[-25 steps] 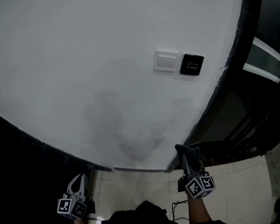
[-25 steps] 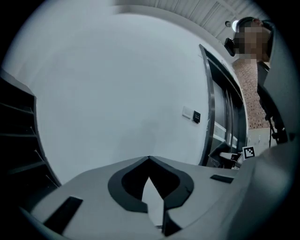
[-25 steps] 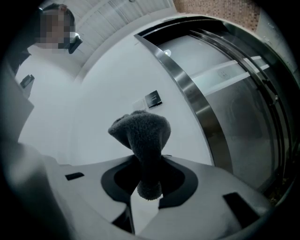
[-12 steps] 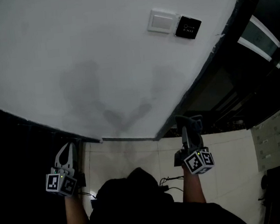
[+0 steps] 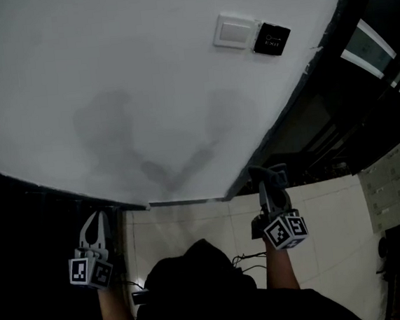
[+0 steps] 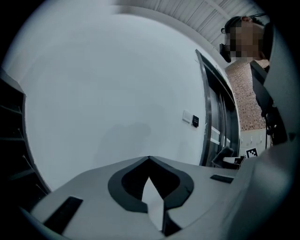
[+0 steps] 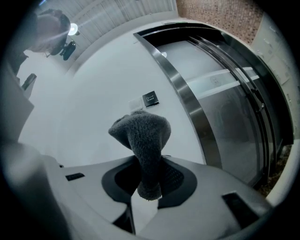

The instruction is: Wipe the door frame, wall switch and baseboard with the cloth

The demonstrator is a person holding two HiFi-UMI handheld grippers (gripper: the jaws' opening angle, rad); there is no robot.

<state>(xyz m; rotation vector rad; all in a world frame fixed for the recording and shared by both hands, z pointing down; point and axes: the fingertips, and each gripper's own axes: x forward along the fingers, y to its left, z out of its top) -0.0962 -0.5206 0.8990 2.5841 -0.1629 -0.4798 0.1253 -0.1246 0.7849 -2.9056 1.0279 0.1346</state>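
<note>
Head view: my right gripper (image 5: 269, 186) sits near the foot of the door frame (image 5: 330, 52), with the wall switch (image 5: 236, 30) well above. I reckon the frame is the step in hand, so I'd press the cloth (image 5: 272, 175) flat and stroke along the edge.

Left gripper view: the left gripper (image 6: 149, 159) is pinched together and empty.

Right gripper view: jaws clamped tight on the grey cloth, with a bunched tuft poking out.

Grey fleecy cloth (image 7: 143, 136), bunched upright, pinched in right gripper (image 5: 268, 184); white wall switch (image 5: 235, 30) (near dark door frame (image 5: 320, 53)) well apart.
</note>
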